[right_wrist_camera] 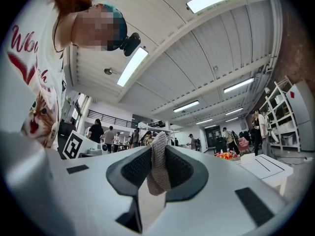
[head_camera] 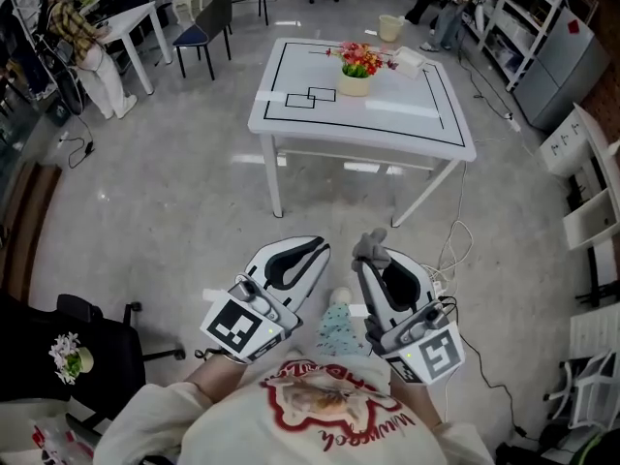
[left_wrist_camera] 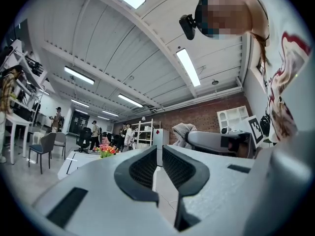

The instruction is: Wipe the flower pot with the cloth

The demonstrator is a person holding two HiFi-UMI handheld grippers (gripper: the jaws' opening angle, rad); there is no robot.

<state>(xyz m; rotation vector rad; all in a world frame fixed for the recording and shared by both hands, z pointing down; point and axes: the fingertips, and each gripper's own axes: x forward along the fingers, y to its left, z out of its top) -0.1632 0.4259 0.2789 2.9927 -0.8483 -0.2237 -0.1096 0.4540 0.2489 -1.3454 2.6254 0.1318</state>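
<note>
You're holding the cloth (head_camera: 370,244) pinched tight in your right gripper (head_camera: 373,263); left gripper (head_camera: 312,249) is squeezed closed on nothing; flower pot (head_camera: 355,83) is sitting on the table (head_camera: 407,124), 12 o'clock, well off; don't loosen that pinch walking up.

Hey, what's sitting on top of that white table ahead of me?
A flower pot with red and yellow flowers, a white boxy item beside it, and black taped outlines on the table. What lies behind the flowers is covered.

Grey knit cloth (right_wrist_camera: 158,168), black-lined white table (head_camera: 407,124), cream flower pot (head_camera: 355,85).
</note>
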